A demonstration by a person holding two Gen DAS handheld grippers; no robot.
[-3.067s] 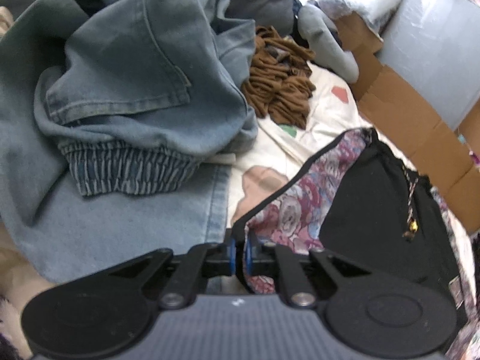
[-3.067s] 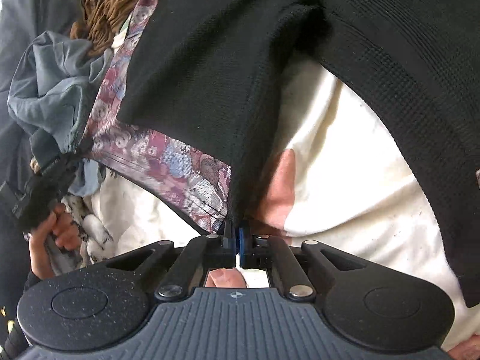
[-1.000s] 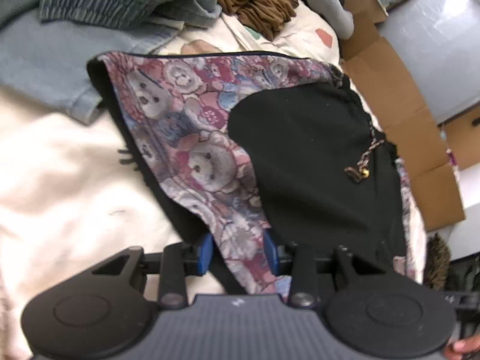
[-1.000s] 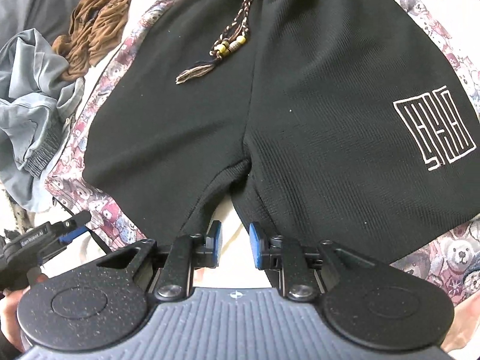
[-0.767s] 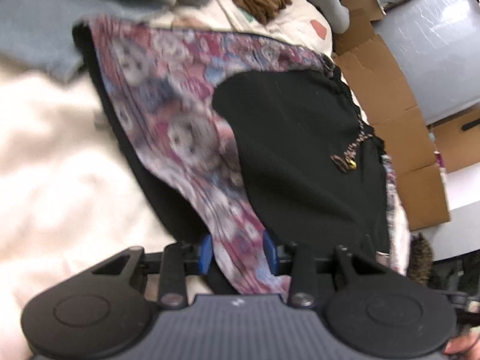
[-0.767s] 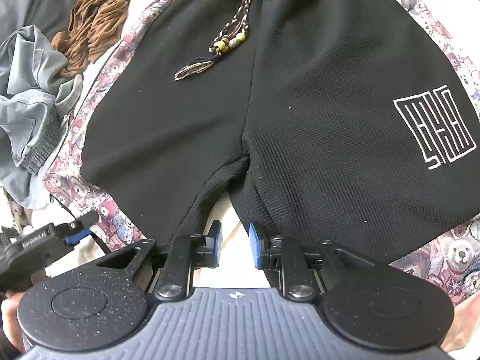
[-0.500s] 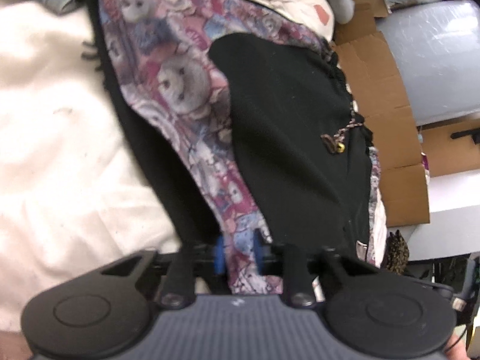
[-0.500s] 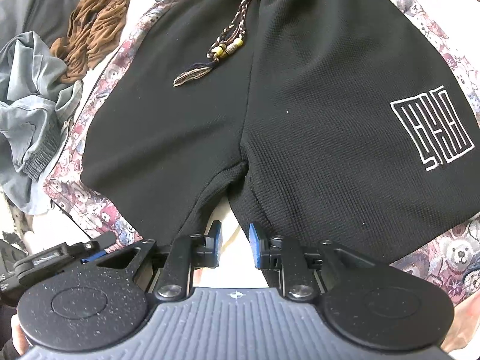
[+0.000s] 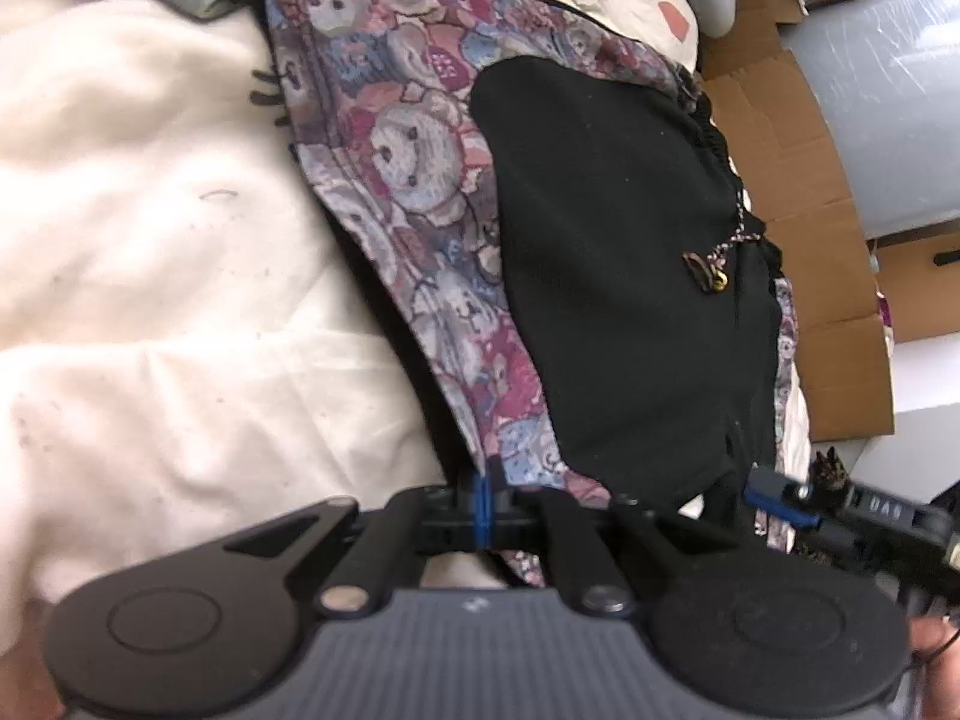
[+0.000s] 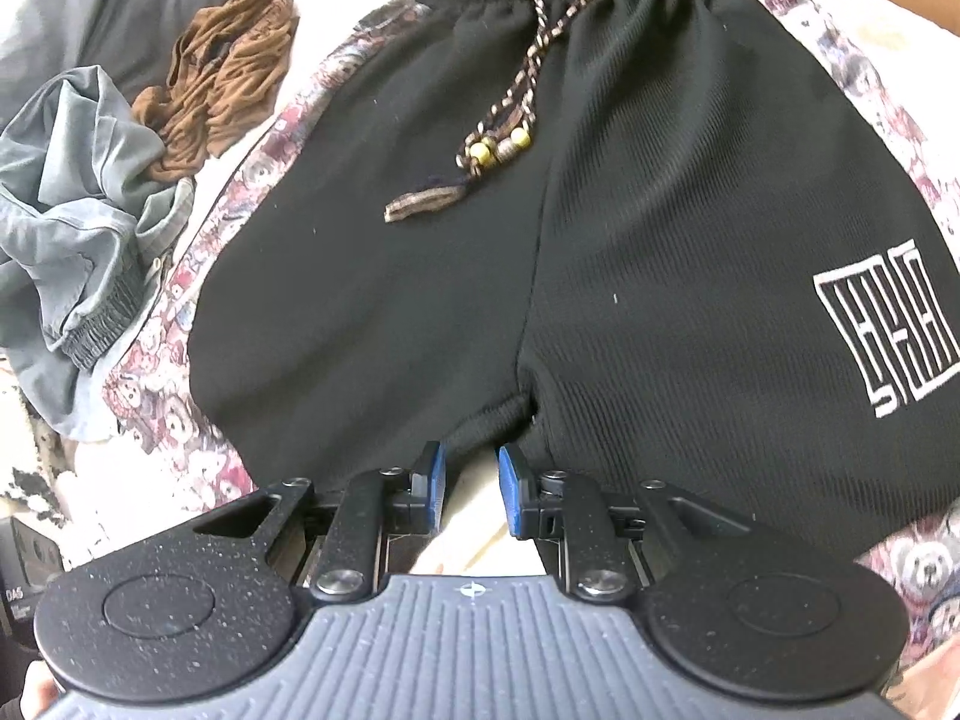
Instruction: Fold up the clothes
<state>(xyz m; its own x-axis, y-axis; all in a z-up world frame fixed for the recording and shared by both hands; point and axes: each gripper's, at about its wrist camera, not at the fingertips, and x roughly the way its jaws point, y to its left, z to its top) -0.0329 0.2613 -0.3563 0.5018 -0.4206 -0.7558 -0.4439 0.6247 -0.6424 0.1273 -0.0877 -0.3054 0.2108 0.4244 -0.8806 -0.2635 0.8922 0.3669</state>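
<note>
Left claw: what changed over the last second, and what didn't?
The left claw has closed onto the bear-print hem of the shorts; a second ago it stood open around that hem. It also edged in along the printed side panel. The right claw stayed open at the crotch, gripping nothing, and the shorts lie flat on the cream blanket as before.

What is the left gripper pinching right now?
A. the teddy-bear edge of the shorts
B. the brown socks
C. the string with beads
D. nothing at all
A: the left gripper is shut on the bear-print hem of the shorts, with the cloth caught between its blue pads.
</note>
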